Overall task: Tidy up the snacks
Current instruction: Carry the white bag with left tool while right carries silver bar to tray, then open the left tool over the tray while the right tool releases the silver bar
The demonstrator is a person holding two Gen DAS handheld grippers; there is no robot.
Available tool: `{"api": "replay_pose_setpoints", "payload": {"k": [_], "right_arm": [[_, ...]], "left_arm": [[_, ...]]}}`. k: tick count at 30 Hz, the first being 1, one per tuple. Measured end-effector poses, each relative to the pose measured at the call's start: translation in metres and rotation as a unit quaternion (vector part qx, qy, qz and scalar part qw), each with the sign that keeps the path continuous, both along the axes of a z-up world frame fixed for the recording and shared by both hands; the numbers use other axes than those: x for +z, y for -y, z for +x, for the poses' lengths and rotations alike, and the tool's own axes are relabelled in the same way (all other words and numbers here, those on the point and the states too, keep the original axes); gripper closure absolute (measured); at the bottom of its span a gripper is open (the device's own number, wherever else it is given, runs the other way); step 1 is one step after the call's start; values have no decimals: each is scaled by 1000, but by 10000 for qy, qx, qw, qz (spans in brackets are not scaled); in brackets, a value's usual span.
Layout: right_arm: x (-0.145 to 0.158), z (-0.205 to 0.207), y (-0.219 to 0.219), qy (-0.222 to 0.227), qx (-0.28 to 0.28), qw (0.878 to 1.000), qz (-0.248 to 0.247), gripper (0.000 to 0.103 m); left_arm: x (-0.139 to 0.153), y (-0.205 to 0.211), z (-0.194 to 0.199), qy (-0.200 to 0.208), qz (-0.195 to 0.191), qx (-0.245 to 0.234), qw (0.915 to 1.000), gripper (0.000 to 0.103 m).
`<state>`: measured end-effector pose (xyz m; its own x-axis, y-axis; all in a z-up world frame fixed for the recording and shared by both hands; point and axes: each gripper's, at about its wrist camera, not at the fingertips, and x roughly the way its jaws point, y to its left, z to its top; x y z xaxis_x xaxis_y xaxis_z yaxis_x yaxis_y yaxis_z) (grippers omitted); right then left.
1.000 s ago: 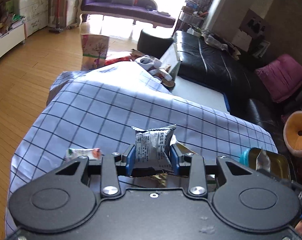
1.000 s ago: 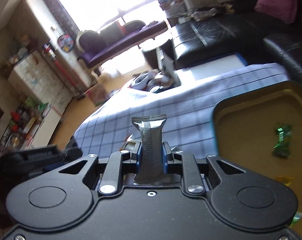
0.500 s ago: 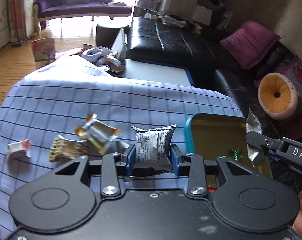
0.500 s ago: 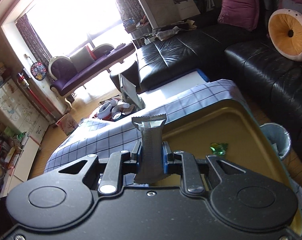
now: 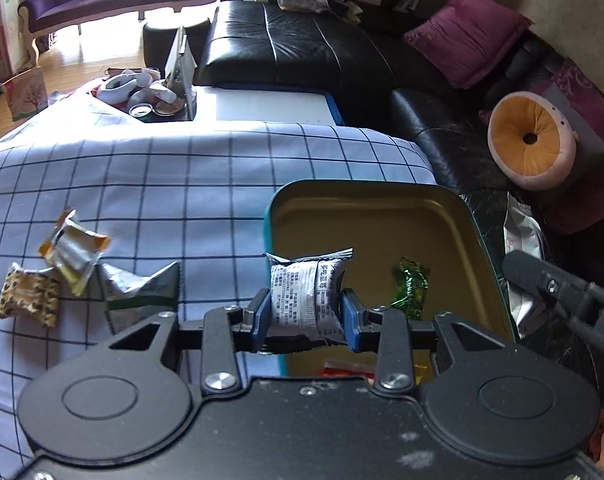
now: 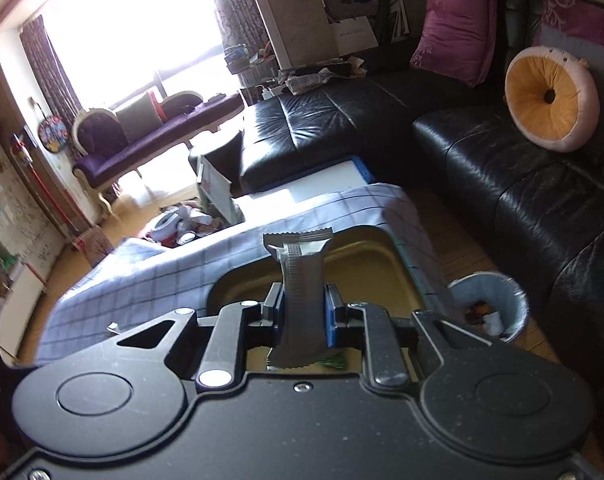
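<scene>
Blue-padded left tongs (image 5: 307,316) are closed on a white printed snack packet (image 5: 306,296), which hangs over the near left edge of the gold tin tray (image 5: 366,208). That tray sits on the checked cloth surface (image 5: 182,184) at its right end, close to the black leather sofa (image 5: 302,52). Inside the tray lies a green-wrapped sweet (image 5: 410,288), and a red wrapper (image 5: 346,368) shows at the near edge, half hidden behind the tongs. To the left on the cloth, well apart from the tray, lie a silver-green packet (image 5: 142,292), an orange-and-silver packet (image 5: 72,248) and a brown speckled packet (image 5: 30,300), bunched together and touching.

The right tongs (image 6: 301,312) are clamped narrowly on a grey ridged snack bar (image 6: 300,280) that stands upright between the pads, held above the tray. Down on the wooden floor beside the surface stands a small bin (image 6: 490,304) with rubbish in it. A round orange cushion (image 6: 550,96) leans on the sofa.
</scene>
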<state>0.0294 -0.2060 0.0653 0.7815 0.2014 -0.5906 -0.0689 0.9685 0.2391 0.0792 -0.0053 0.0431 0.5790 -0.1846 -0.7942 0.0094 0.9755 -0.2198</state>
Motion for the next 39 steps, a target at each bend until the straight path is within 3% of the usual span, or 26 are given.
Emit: {"api": "replay_pose_setpoints", "payload": {"k": [4, 12, 23, 31, 39], "right_arm": [[-3, 1, -2, -11, 117, 9990, -442, 74], [0, -1, 1, -136, 216, 9977, -623, 72], [3, -3, 8, -79, -51, 9982, -599, 72], [2, 1, 6, -141, -104, 9975, -690, 72], [1, 4, -6, -162, -71, 9968, -779, 72]], "left_arm": [[4, 12, 17, 26, 230, -29, 9997, 70], [26, 23, 42, 144, 380, -23, 9992, 70], [15, 20, 23, -114, 499, 228, 9984, 70], [-2, 10, -6, -388, 382, 245, 9982, 70], [7, -8, -24, -139, 567, 512, 9970, 69]]}}
